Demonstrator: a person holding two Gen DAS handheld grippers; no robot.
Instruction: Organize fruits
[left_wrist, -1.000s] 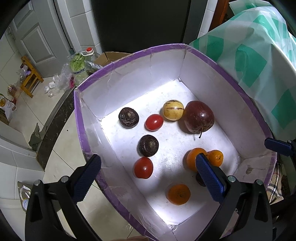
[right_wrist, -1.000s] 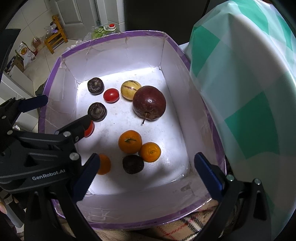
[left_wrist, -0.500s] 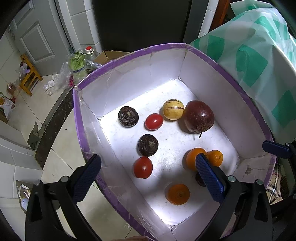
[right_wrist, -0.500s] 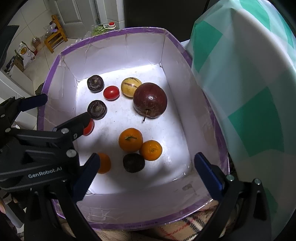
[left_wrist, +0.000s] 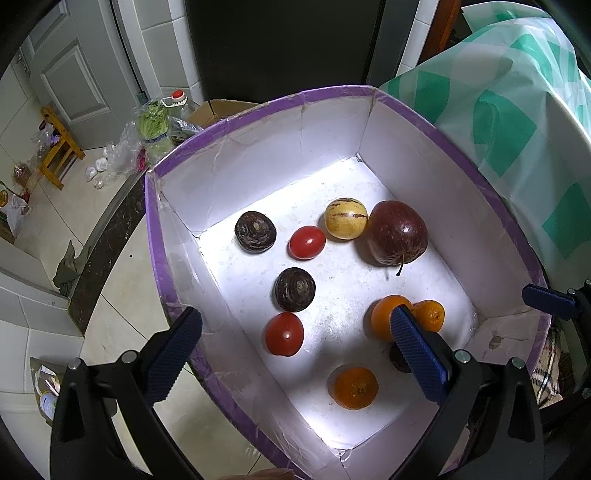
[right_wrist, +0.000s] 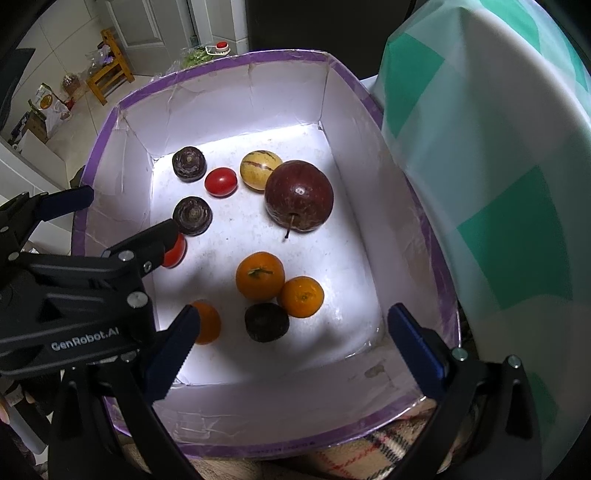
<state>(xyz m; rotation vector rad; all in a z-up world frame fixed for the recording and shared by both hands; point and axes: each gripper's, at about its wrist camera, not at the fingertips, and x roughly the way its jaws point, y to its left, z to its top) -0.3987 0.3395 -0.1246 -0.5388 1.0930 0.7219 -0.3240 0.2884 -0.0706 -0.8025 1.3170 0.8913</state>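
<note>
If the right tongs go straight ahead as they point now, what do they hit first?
Probably the dark fruit between the open right tongs, with two oranges just beyond; depth is unclear.

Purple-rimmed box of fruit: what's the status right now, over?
Left gripper and right gripper open, empty, above the white purple-rimmed cardboard box. Dark red apple, oranges, tomatoes lie loose inside, untouched. Nothing blocks them.

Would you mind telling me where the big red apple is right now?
In both views, the apple sits on the box floor toward the far right side, touching the striped yellow fruit.
</note>
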